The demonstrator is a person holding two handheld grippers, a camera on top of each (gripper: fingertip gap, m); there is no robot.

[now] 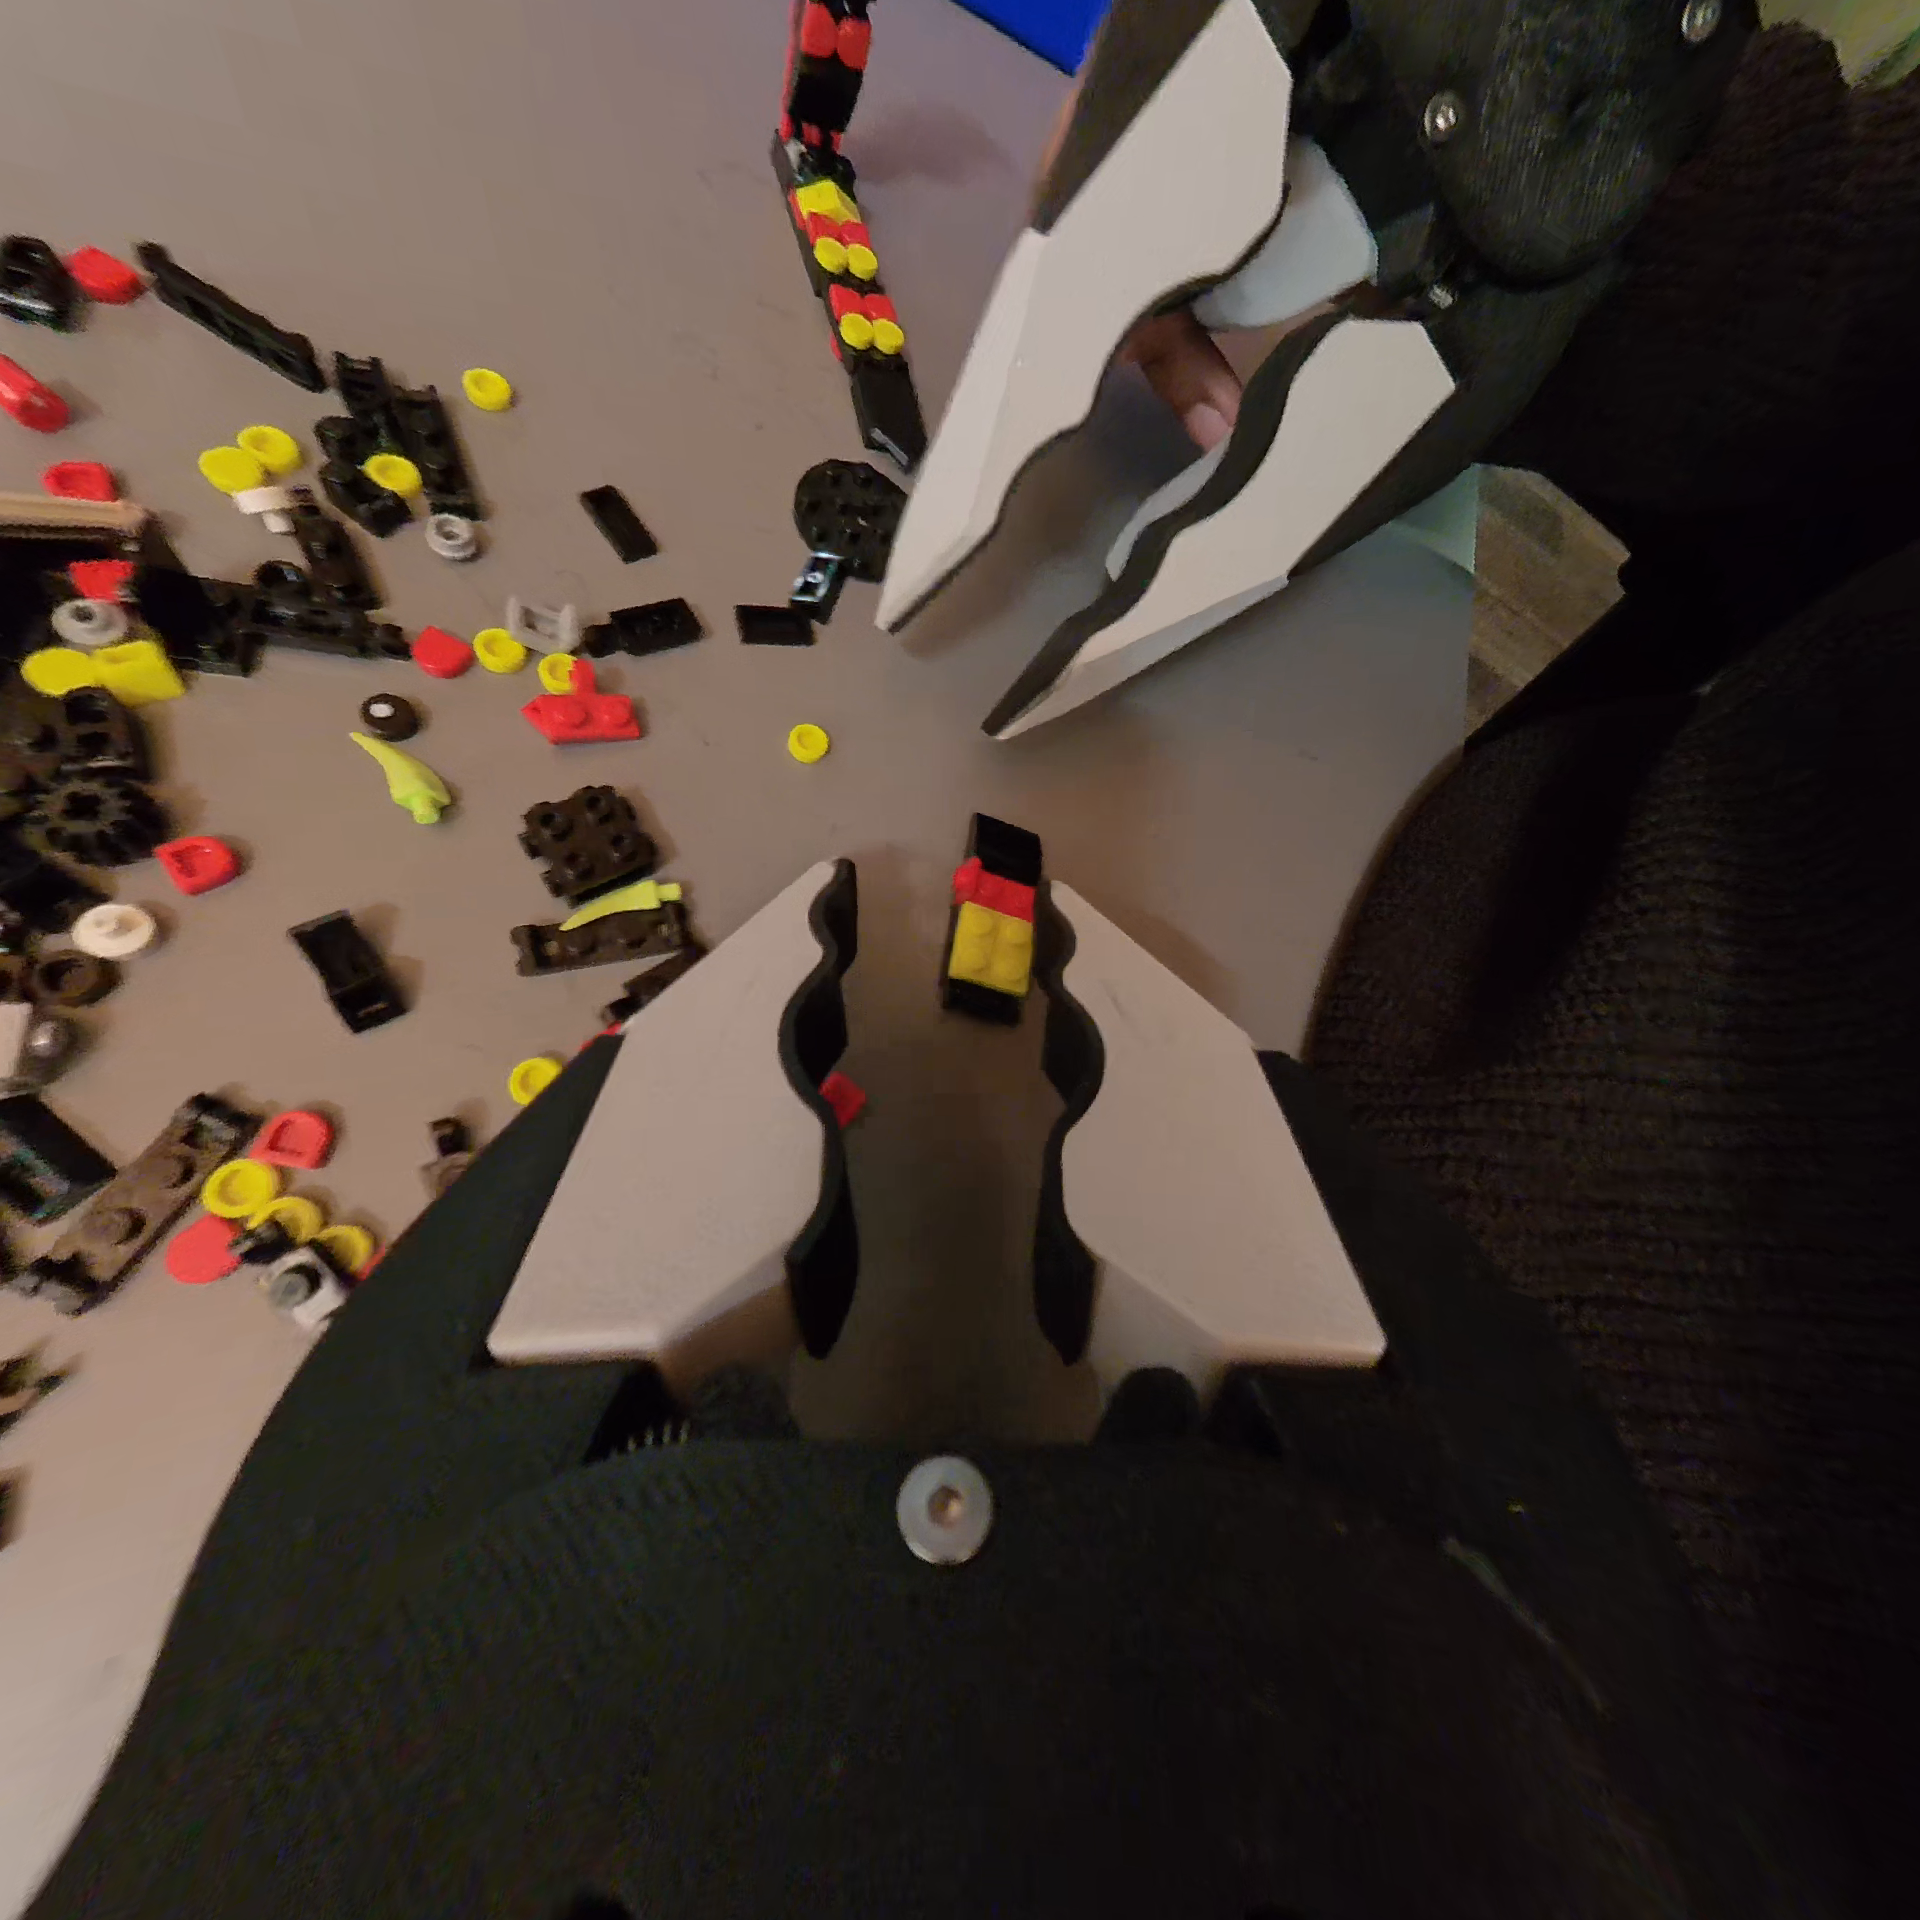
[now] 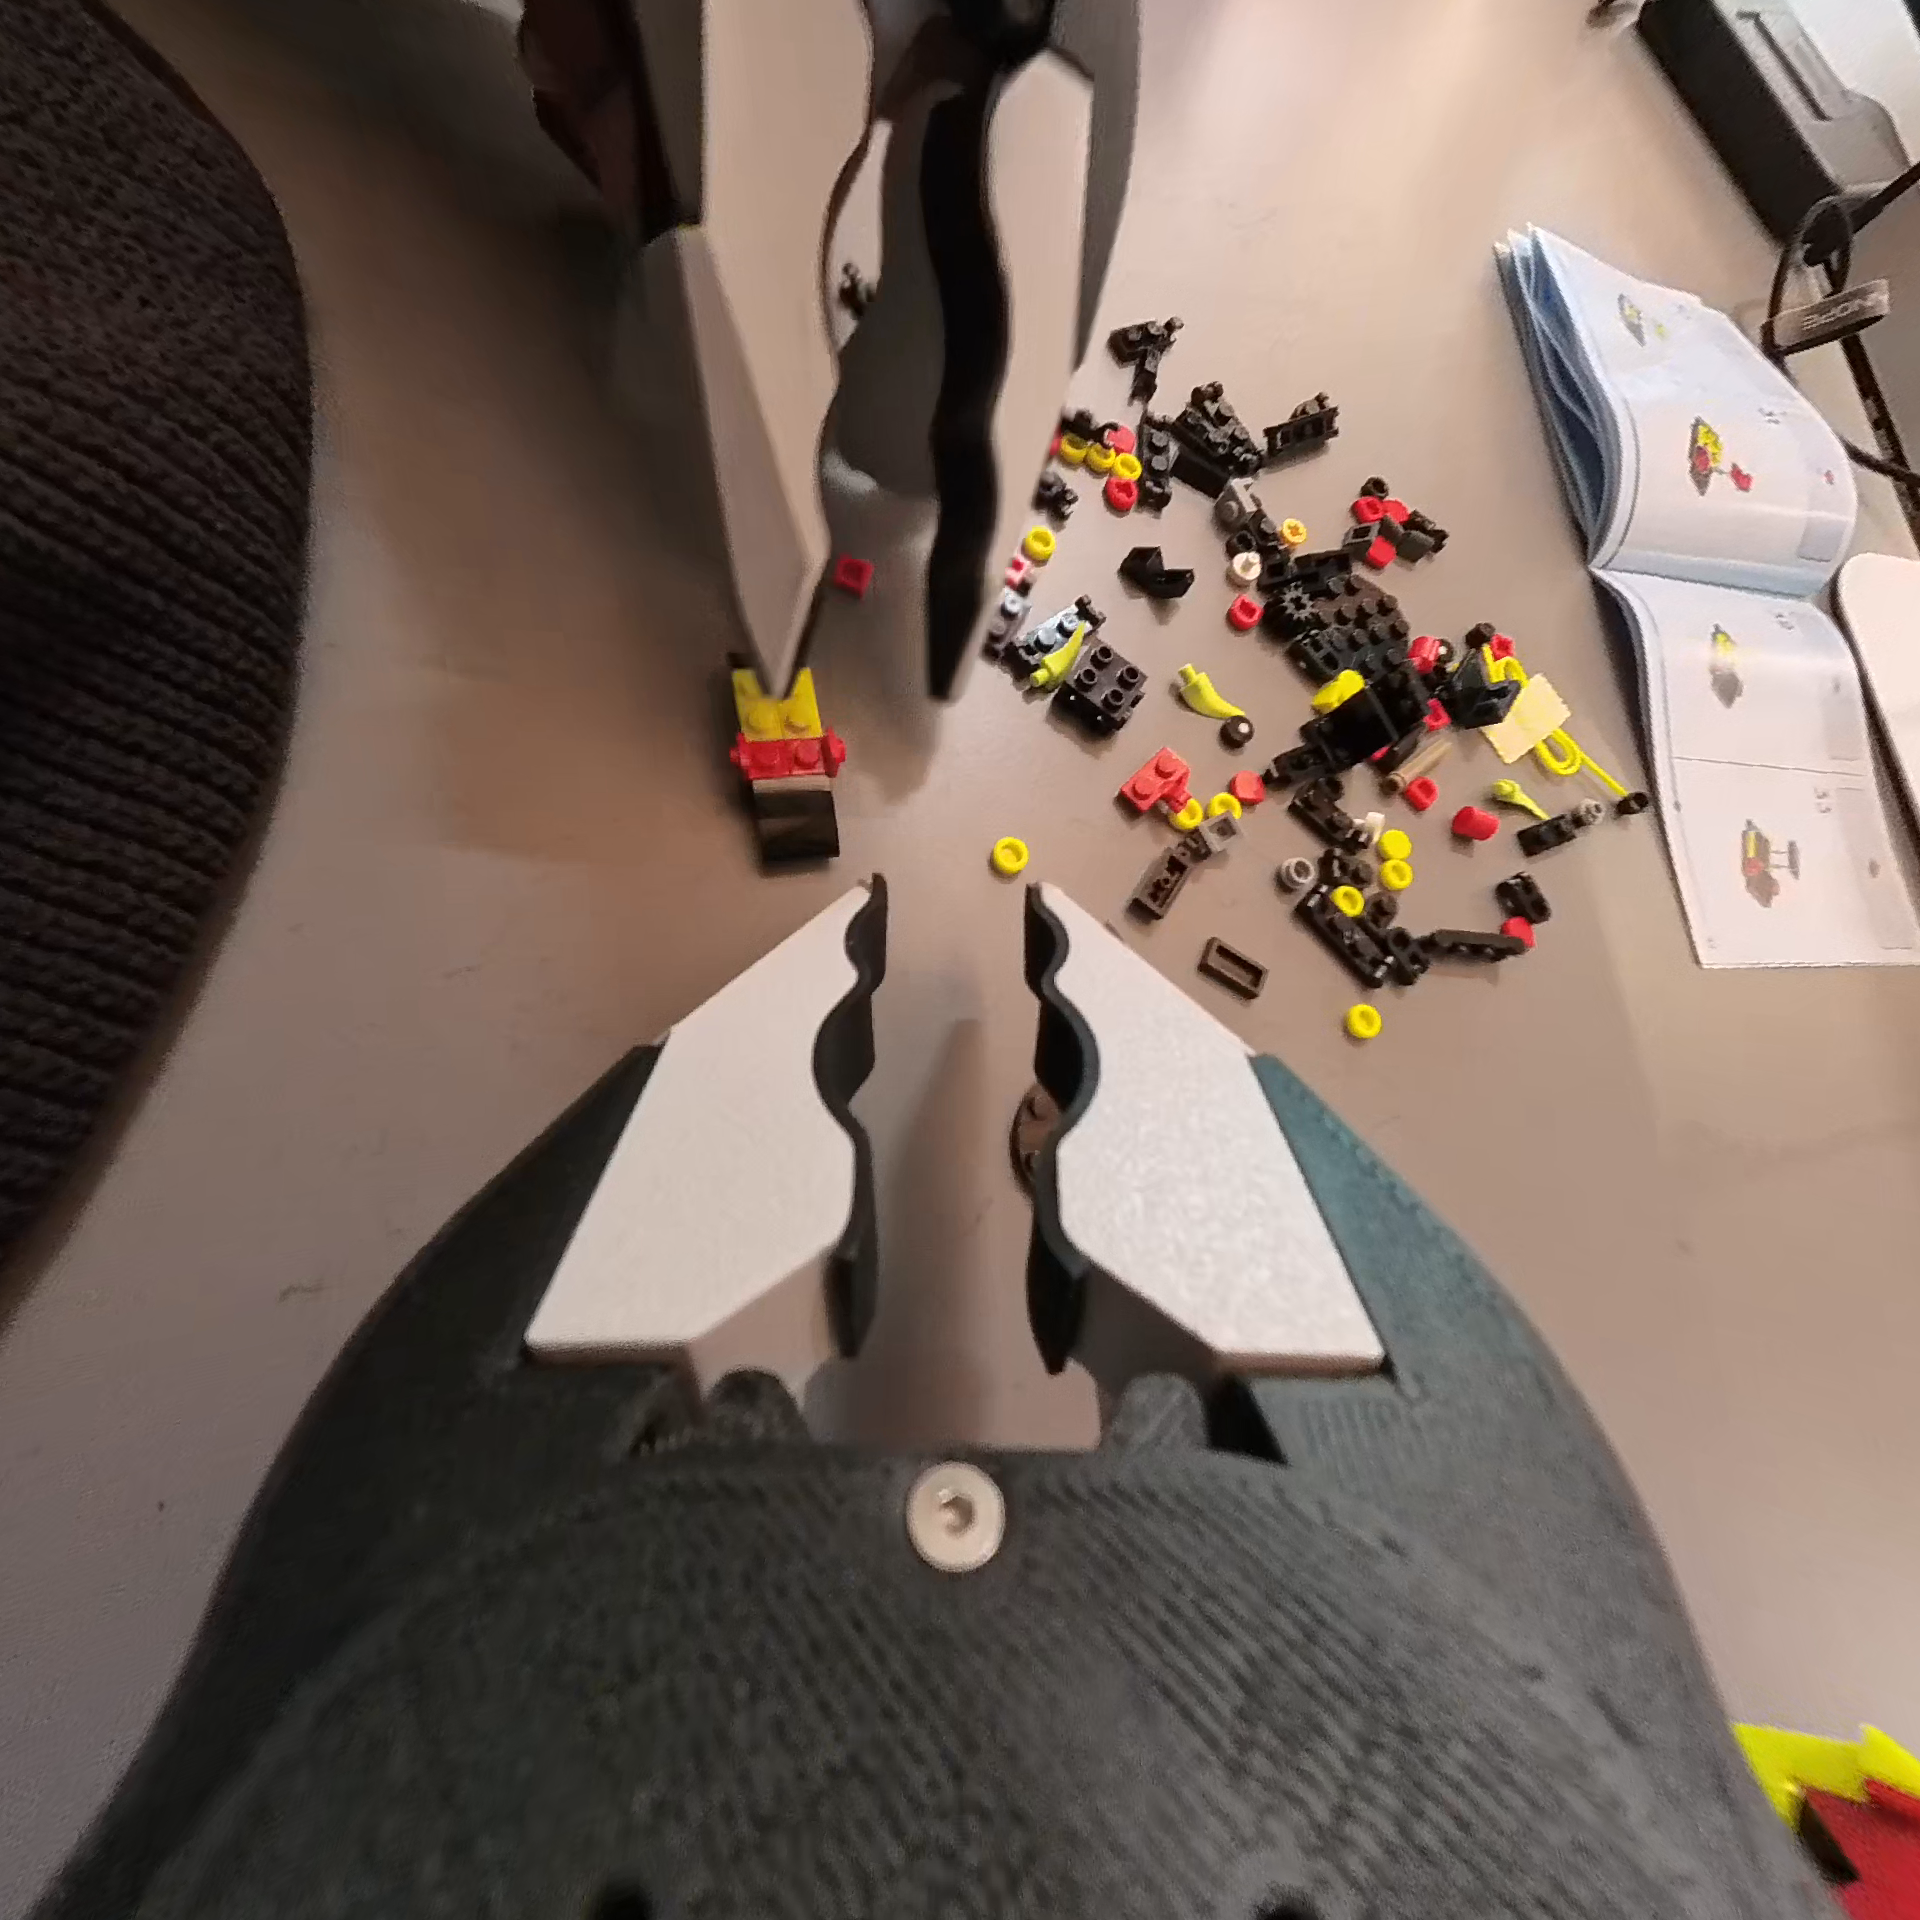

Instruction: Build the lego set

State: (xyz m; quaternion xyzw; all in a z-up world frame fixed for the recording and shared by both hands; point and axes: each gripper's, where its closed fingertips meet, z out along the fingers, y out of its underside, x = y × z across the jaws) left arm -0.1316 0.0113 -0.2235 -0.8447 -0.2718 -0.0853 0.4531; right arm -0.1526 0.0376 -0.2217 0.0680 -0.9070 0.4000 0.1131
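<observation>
A small assembly of black, red and yellow bricks (image 1: pixel 992 925) lies on the grey table (image 1: pixel 644 135). My left gripper (image 1: pixel 945 883) is open around it, and its right finger touches the assembly's side. In the right wrist view the assembly (image 2: pixel 784 758) sits under the tip of the left gripper (image 2: pixel 857 681). My right gripper (image 2: pixel 954 888) is open and empty, just short of the assembly; it also shows in the left wrist view (image 1: pixel 940 675). A long black strip with red and yellow pieces (image 1: pixel 842 260) lies farther back.
Loose black, red and yellow pieces (image 2: pixel 1330 665) are scattered on the table, with an open instruction booklet (image 2: pixel 1714 582) beyond them. A black round plate (image 1: pixel 847 514) lies under my right gripper. A small red piece (image 2: pixel 852 574) lies between the left fingers. Dark knitted clothing (image 1: pixel 1662 1039) borders the table edge. About 4 centimetres separates my left fingertips from my right. From the right gripper's tips to the black round plate (image 1: pixel 847 514) is close to 5 centimetres.
</observation>
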